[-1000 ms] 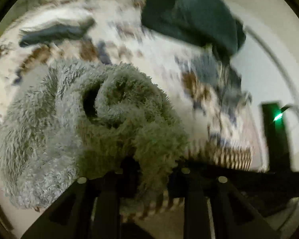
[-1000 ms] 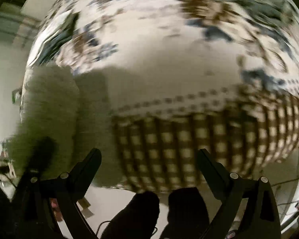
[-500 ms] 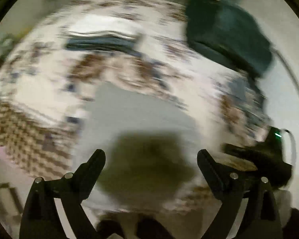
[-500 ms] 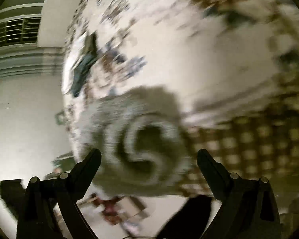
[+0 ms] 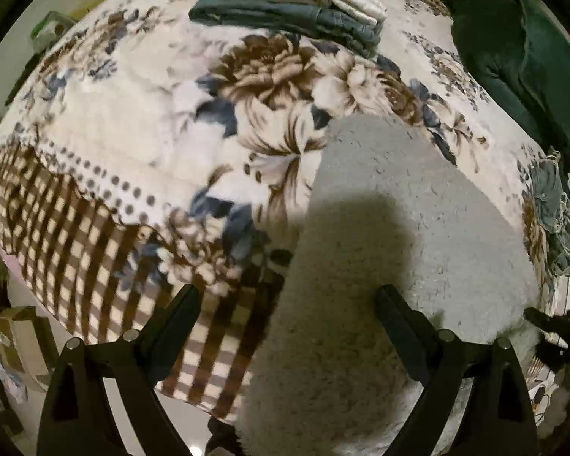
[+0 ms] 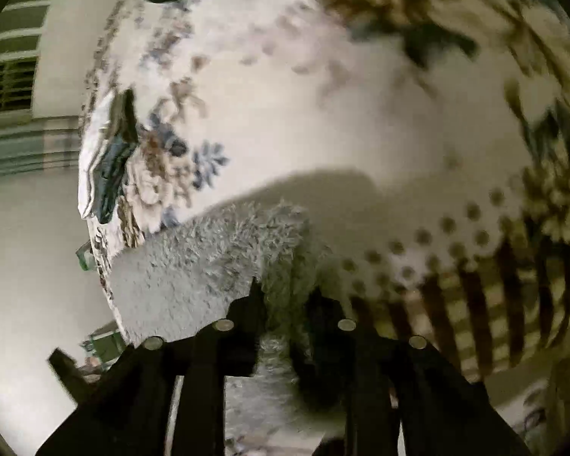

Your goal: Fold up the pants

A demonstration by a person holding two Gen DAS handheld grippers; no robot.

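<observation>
The fluffy grey pants (image 5: 391, 235) lie on the flowered blanket (image 5: 133, 106), reaching to the bed's near edge. My left gripper (image 5: 288, 304) is open and empty, hovering above the pants' near left side. In the right wrist view the pants (image 6: 193, 266) lie at the bed's edge, and my right gripper (image 6: 285, 296) is shut on a fold of them. The rest of the pants below the fingers is hidden.
A stack of folded clothes, white on dark teal (image 5: 292, 11), lies at the far side of the bed and shows in the right wrist view (image 6: 110, 159). A dark green garment (image 5: 513, 60) lies far right, with denim (image 5: 554, 205) at the right edge.
My left gripper let go of the rolled pants, opened and lifted back. My right gripper, open before, moved onto the pants and shut on a fold.
</observation>
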